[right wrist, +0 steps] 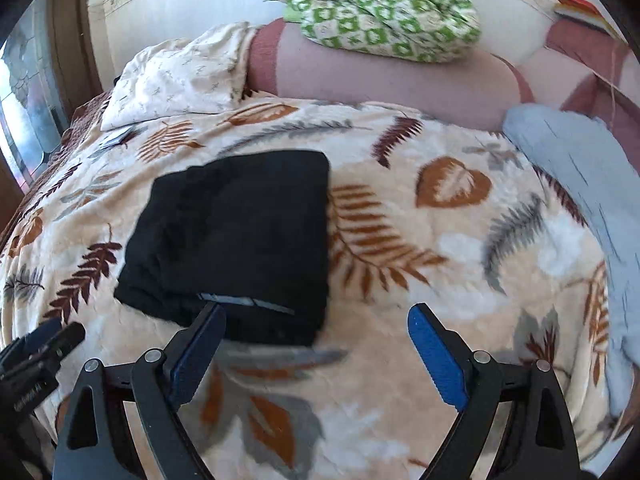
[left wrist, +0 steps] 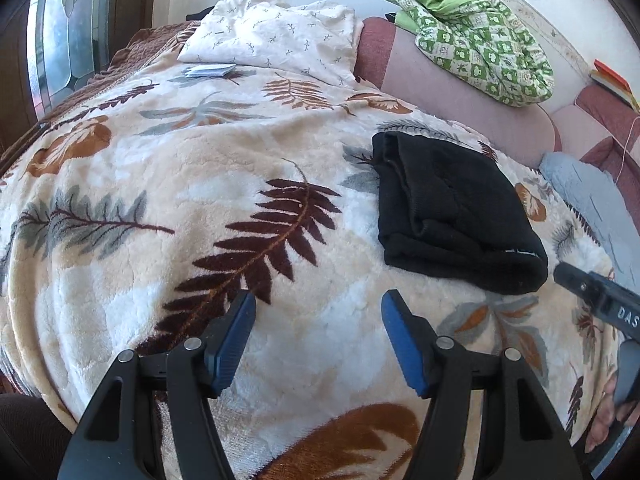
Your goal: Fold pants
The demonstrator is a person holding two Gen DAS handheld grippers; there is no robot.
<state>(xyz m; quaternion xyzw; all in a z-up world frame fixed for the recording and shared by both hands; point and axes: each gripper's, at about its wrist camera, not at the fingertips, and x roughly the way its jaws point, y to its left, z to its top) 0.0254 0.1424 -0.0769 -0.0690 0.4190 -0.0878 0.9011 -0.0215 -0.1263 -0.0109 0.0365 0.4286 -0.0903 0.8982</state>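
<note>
Left gripper [left wrist: 319, 304] is up over the bed with its blue pads spread wide, nothing between them, only fleece blanket [left wrist: 160, 184] below. Over on the other side, the right gripper [right wrist: 316, 316] has its jaws just as wide, empty too, and its left fingertip [right wrist: 210, 312] sits in front of the near edge of the pants [right wrist: 236, 236]; contact there is hard to call, since the view is smeared with motion blur. The black pants lie folded into a compact, roughly square bundle on the blanket, a thin pale stripe showing along the near edge. In the left wrist view the bundle [left wrist: 452, 216] sits off to the right of the left gripper and well clear of it, with the right gripper's dark body [left wrist: 600, 300] poking in from the right edge just beside the bundle's near corner. The blanket is cream, printed with brown, rust and grey leaves. Further out, a pale sprigged pillow [left wrist: 276, 36] rests at the far left of the bed, a pink bolster [left wrist: 460, 96] runs along the back, a green-and-white patterned cloth [left wrist: 476, 28] is heaped on it, and a grey-blue fabric [right wrist: 580, 168] lies at the right.
</note>
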